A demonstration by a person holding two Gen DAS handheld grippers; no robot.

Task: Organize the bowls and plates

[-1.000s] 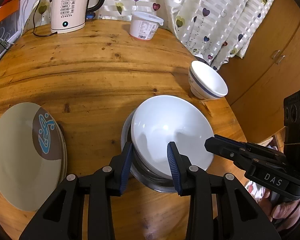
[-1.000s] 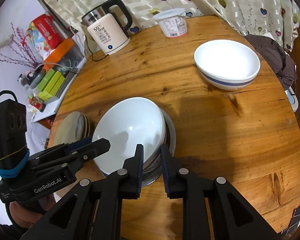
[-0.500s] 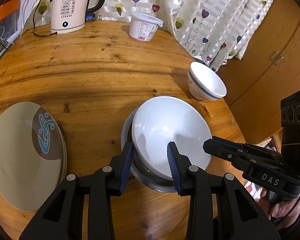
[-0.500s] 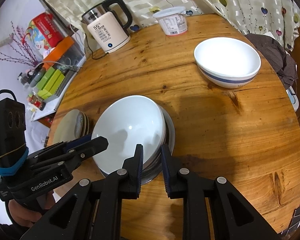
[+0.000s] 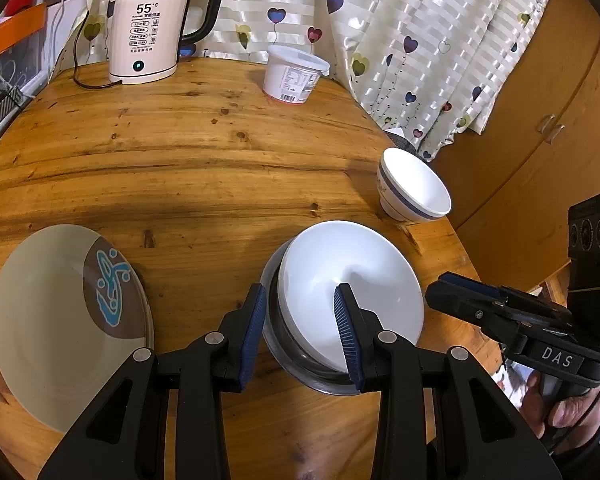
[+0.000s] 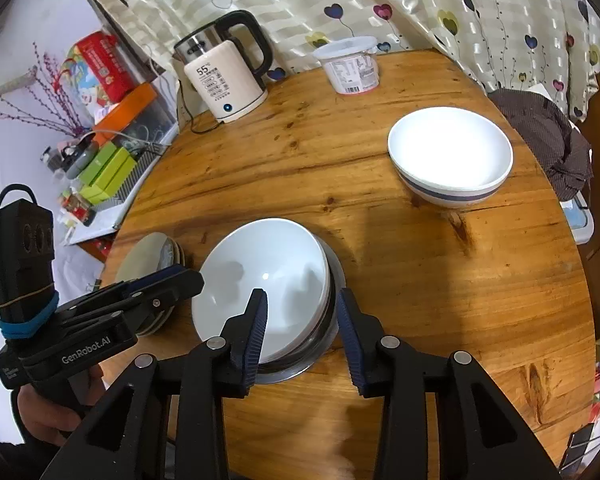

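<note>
At the near edge of the round wooden bench (image 5: 188,168), your white bowl (image 5: 352,276) sits nested on top of a stack, inside a metal bowl (image 5: 300,368) whose rim shows beneath it. Your left tool (image 5: 300,328) straddles the bowl's near-left rim, one pad outside, one inside; whether the pads press on the rim I cannot tell. Your right tool (image 6: 302,332) has just been opening: its jaws stand apart either side of the near-right rim, clear of it, so that side reads as let go. Judgement: bowl set down, both tools placed at opposite rims to keep it level while seating.

Look of it: glossy plain white, deep, no chips visible. A second white bowl with a blue band (image 6: 450,160) stands apart, far right. Plates (image 5: 68,320), beige with a brown-and-blue patch, are stacked near left. Kettle (image 5: 148,28) and tub (image 5: 294,76) stand at the far edge.
</note>
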